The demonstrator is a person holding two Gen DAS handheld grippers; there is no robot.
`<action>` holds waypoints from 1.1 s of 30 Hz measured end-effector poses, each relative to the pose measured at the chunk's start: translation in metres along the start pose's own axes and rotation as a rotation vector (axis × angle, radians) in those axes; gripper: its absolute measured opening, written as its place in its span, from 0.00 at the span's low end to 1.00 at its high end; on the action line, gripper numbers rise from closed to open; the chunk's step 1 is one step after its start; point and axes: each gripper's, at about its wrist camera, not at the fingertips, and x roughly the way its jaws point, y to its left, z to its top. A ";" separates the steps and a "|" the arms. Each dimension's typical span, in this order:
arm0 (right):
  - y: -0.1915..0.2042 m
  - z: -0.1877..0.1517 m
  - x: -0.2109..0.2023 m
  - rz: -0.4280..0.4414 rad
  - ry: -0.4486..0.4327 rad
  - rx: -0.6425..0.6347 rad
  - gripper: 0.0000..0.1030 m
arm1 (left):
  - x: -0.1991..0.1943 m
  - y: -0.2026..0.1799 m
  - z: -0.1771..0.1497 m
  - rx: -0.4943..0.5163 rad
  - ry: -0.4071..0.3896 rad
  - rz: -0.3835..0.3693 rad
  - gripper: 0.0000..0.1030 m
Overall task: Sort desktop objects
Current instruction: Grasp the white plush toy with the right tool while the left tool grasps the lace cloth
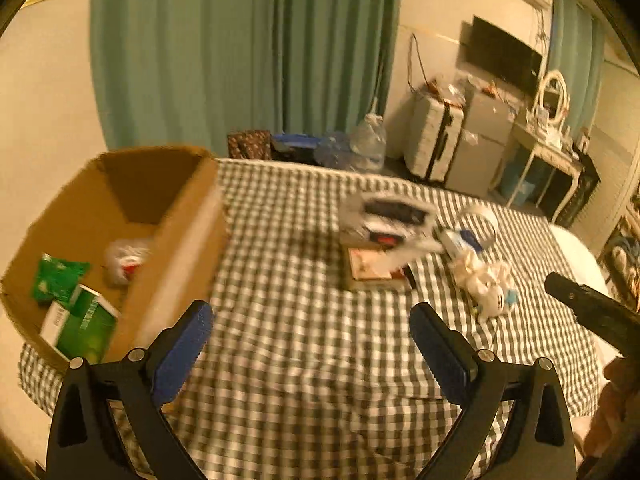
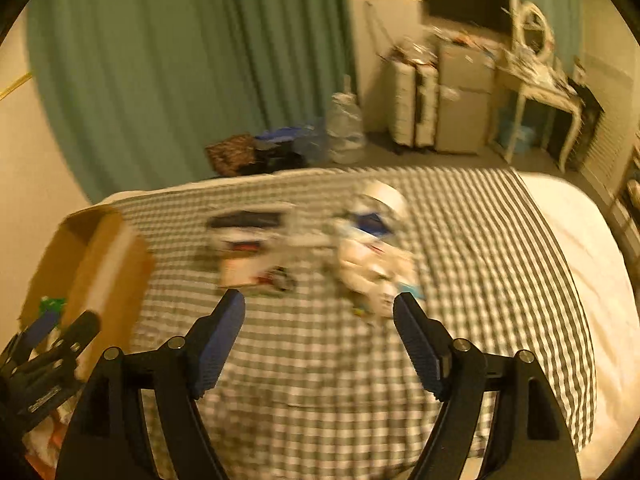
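Note:
A cardboard box [image 1: 176, 236] stands at the left on the checked cloth [image 1: 304, 360]; inside lie a green packet [image 1: 56, 276], a green-white carton [image 1: 80, 326] and a clear bag [image 1: 126, 258]. A stack of white packages and books [image 1: 380, 248] sits mid-table, beside a tape roll [image 1: 480, 218] and crumpled white wrappers [image 1: 484, 280]. My left gripper [image 1: 312, 328] is open and empty, above the cloth beside the box. My right gripper [image 2: 320, 312] is open and empty, short of the stack [image 2: 252, 244] and wrappers [image 2: 376, 272]. The box [image 2: 108, 264] shows at the left of the right wrist view.
The right gripper shows at the right edge of the left wrist view [image 1: 592, 312]; the left gripper shows at the lower left of the right wrist view [image 2: 44, 364]. Behind the table are green curtains [image 1: 240, 48], bags, a water jug [image 1: 370, 142], suitcases and a dresser.

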 end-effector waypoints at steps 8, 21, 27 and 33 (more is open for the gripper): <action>-0.036 -0.019 0.077 -0.004 0.118 -0.007 0.75 | 0.059 -0.040 -0.007 0.088 0.089 0.005 0.98; -0.033 -0.008 0.161 0.010 0.221 -0.140 0.78 | 0.123 -0.068 0.022 0.152 0.111 -0.017 0.98; -0.026 -0.015 0.170 -0.032 0.236 -0.218 0.67 | 0.131 -0.077 0.044 0.180 0.083 -0.014 0.98; -0.054 -0.011 0.139 0.004 0.208 -0.102 0.67 | 0.114 -0.103 0.041 0.227 0.081 -0.105 0.98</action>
